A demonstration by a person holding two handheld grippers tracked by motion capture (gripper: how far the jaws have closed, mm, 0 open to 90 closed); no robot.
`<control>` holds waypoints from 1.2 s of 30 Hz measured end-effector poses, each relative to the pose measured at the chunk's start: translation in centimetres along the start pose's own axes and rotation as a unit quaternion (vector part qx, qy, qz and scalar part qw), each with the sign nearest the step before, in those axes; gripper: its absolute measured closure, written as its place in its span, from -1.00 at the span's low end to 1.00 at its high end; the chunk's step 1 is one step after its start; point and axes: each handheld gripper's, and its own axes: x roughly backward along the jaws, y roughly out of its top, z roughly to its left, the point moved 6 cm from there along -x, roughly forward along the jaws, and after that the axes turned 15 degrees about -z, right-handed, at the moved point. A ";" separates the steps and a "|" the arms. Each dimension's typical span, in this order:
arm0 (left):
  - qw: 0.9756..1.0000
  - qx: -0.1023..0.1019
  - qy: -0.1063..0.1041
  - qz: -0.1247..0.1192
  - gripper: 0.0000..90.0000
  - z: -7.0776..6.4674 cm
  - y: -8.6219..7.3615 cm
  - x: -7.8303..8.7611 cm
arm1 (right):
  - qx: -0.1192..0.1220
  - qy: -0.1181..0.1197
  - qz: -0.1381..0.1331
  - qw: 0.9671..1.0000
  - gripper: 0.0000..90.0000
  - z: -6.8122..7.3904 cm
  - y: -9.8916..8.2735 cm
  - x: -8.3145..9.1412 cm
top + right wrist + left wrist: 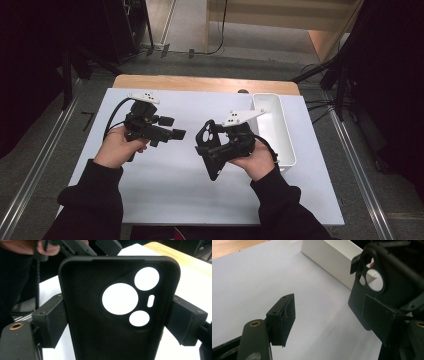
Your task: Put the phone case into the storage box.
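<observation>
The right gripper (pixel 212 150) clamps its fingers (pixel 51 321) on the black phone case (pixel 112 315), held above the table (pixel 165 190) centre, while the left gripper (pixel 172 131), at its 9 o'clock, has fingers (pixel 282 317) open, empty.

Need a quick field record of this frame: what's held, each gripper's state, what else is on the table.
held item: black phone case, camera cutouts visible
right gripper: shut on the case, one jaw on each long edge
left gripper: open, nothing between the jaws, apart from the case
case pose: lifted off the table, tilted
bin: white, open, at the table's right side, beyond the right hand
table: white top, wooden strip at the far edge
</observation>
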 end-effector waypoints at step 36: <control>0.998 -0.066 0.016 0.004 -0.41 0.0 -8.6 -0.4 | -0.007 0.010 0.015 1.000 -0.74 -1.0 0.6 2.1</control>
